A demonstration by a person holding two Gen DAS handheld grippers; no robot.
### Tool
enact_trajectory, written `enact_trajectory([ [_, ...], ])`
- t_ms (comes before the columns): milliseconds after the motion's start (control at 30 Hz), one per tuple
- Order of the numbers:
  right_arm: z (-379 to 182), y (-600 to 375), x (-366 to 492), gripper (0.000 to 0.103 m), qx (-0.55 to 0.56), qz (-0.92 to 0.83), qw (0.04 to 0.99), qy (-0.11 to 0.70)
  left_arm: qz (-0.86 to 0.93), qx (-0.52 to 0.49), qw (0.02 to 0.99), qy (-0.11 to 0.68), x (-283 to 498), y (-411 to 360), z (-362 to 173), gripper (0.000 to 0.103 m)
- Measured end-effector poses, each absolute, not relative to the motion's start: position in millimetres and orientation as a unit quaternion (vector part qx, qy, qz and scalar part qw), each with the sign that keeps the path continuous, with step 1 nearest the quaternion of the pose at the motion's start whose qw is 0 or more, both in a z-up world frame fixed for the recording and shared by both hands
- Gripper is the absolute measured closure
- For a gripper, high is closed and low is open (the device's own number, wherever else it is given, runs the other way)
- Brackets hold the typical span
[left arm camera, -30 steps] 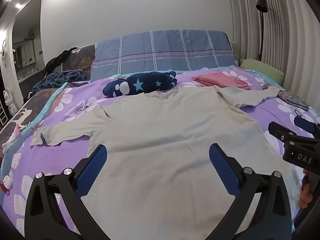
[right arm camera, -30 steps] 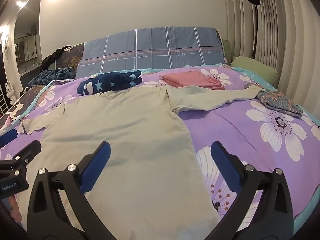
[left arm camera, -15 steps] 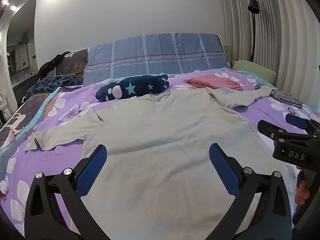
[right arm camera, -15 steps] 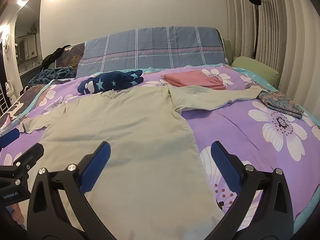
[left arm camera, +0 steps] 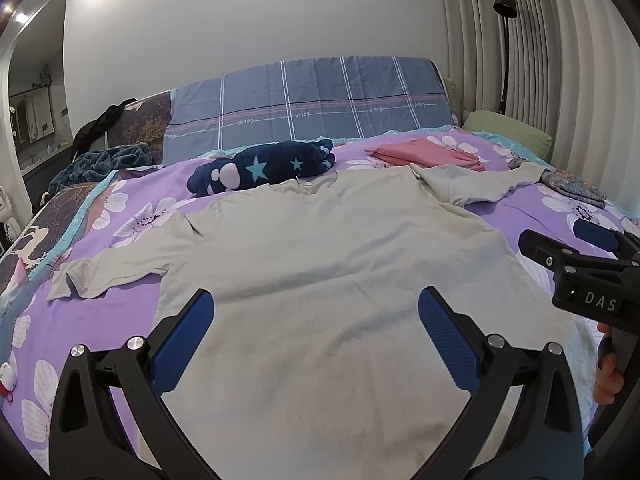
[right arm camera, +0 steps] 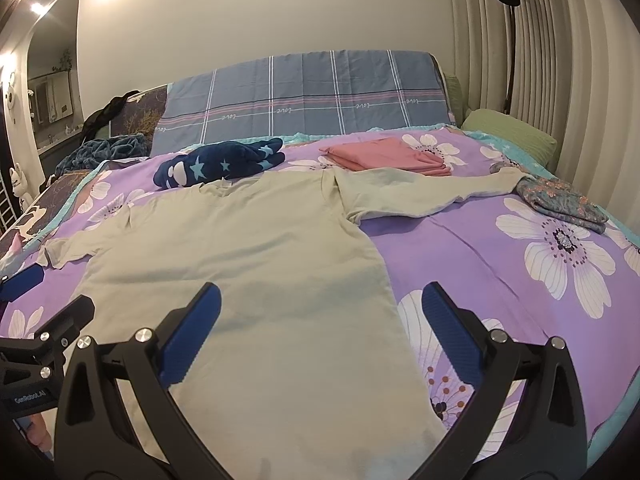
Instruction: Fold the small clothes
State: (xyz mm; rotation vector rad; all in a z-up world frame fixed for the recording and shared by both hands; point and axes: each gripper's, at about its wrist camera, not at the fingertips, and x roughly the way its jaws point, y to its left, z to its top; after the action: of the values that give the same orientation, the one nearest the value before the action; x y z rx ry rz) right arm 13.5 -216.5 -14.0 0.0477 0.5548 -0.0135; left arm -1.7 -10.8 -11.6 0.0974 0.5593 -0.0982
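Note:
A pale grey-green long-sleeved shirt (left arm camera: 320, 264) lies spread flat on the purple flowered bedspread (left arm camera: 120, 216), collar toward the headboard, both sleeves out to the sides. It also shows in the right wrist view (right arm camera: 248, 248). My left gripper (left arm camera: 314, 334) is open and empty, hovering over the shirt's lower body. My right gripper (right arm camera: 320, 334) is open and empty over the shirt's right hem edge. Each gripper shows at the edge of the other's view.
A navy star-patterned bundle (left arm camera: 264, 168) lies just beyond the collar. A folded pink garment (right arm camera: 384, 156) and a floral folded cloth (right arm camera: 560, 200) lie at the back right. A plaid-covered headboard (left arm camera: 304, 100), a green pillow (right arm camera: 508, 132) and a floor lamp (right arm camera: 508, 40) stand behind.
Both grippers have risen and tilted slightly, so the shirt sits lower and farther in view. Both stay open and the shirt has not moved.

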Motion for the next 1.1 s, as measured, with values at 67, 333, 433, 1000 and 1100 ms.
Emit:
enact_trajectory([
  [67, -14.0, -217.7, 14.5, 0.002, 0.024, -0.007, 0.961, 0.275, -0.050, 0.047, 0.958, 0.278, -0.8, -10.2, -11.9, 0.001],
  [333, -13.8, -218.1, 14.4, 0.002, 0.024, -0.006, 0.961, 0.275, -0.048, 0.053, 0.958, 0.278, -0.8, -11.4, -13.6, 0.001],
  [433, -13.8, -218.1, 14.5, 0.002, 0.024, -0.007, 0.961, 0.275, -0.049, 0.055, 0.957, 0.280, -1.6, -12.5, -14.3, 0.001],
  [1000, -20.7, -202.8, 19.5, 0.002, 0.006, -0.003, 0.956, 0.293, -0.063, 0.036, 0.953, 0.295, -0.8, -6.5, -20.7, 0.001],
  [1100, -21.6, -196.5, 20.7, 0.002, -0.002, -0.001, 0.956, 0.294, -0.064, 0.031, 0.952, 0.298, 1.0, -4.2, -22.0, 0.001],
])
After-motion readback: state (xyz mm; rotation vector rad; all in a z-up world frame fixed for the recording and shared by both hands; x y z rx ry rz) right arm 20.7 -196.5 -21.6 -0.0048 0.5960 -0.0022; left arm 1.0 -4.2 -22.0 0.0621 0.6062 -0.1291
